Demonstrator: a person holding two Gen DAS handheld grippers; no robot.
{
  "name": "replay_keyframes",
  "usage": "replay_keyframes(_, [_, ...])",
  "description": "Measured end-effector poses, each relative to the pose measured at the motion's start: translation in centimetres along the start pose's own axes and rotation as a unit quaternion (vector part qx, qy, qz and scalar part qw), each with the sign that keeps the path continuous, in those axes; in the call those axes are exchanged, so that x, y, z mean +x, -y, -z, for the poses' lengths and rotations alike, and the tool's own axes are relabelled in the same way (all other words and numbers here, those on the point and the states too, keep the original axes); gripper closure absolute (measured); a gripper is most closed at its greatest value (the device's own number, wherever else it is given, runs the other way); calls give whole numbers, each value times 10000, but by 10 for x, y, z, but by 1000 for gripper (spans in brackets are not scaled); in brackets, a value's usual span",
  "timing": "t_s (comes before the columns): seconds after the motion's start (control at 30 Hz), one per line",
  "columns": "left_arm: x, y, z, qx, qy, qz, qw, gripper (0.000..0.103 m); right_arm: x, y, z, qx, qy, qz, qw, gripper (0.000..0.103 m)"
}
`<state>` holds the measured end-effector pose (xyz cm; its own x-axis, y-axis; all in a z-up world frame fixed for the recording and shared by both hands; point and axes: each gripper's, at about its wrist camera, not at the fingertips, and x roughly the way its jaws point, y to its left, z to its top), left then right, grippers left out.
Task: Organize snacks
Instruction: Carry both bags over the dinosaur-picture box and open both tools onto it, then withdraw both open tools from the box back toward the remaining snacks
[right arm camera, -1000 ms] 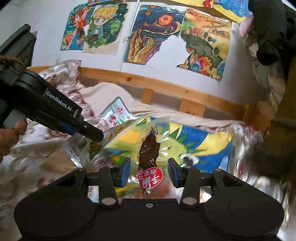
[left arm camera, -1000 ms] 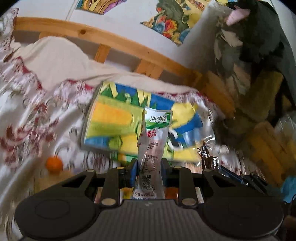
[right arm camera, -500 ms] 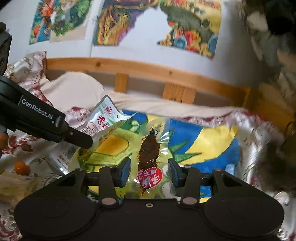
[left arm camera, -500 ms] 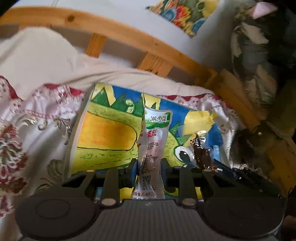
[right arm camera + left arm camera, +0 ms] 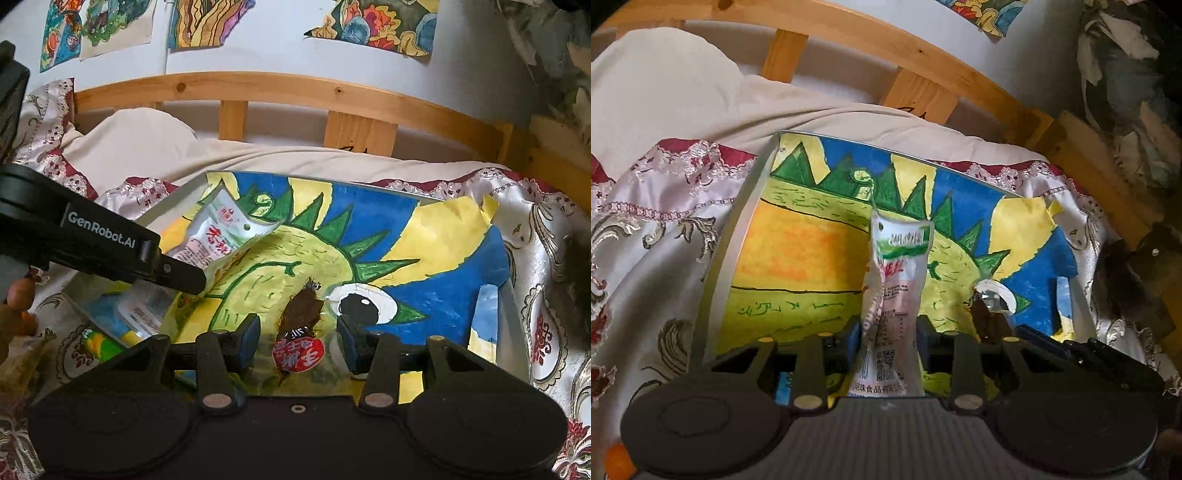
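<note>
Over the bed, my left hand-held gripper [image 5: 885, 338] is clenched on a white snack packet [image 5: 894, 288] with a green band and red lettering, holding it upright above a shallow tray [image 5: 738, 206] whose floor is lined with a painted picture of a green spiked creature on blue and yellow. My right hand-held gripper [image 5: 298, 341] grasps a clear packet with a dark brown snack [image 5: 300, 325] and a round red label, its blue pads pressed to the wrapper's edges, also above the tray's painted floor near the creature's eye. In the right wrist view, the black body of the left hand-held gripper reaches in from the left edge, with its white packet curling over the tray's near-left part. Whether either packet touches the tray floor, I cannot tell. The tray lies on a white satin bedspread [image 5: 646, 236] with red and silver embroidery, toward the head of the bed, just before the cream pillow [image 5: 147, 140] and the wooden headboard [image 5: 332, 92]. Colourful drawings [image 5: 376, 26] hang on the wall above. A small green and yellow packet [image 5: 99, 343] lies on the bedspread beside the tray's left edge.
</note>
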<state>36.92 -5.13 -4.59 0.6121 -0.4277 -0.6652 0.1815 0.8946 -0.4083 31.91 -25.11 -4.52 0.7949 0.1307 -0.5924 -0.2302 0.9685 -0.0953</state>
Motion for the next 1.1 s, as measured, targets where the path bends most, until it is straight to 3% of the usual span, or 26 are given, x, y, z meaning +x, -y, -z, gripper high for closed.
replay_keyframes(0.1, [0,2,0,40,-9,-171,9998,51,0,3,0,118,1,37,9999,51])
replay_keyframes(0.13, [-1,3,0,58,1,-239,9997,45,0,4,0,154,13,56,9999,45])
replay_keyframes(0.17, [-3,4,1,75,33,-295,9995,42,-2,5,0,175,29,66,9998,38])
replay_keyframes(0.43, [-36,11,3,171,445,-458,9978,20,-31,8,0,347,345,134,9987,18])
replay_keyframes(0.77, [-111,20,24,558,1244,-775,9876,7,-107,4,1,694,944,114,9930,1])
replay_keyframes(0.93, [-154,26,48,962,1673,-945,9766,2,-148,-2,9,797,1209,189,9893,1])
replay_keyframes(1.1, [-189,27,73,944,1925,-936,9723,1,-189,-12,18,843,1520,299,9843,1])
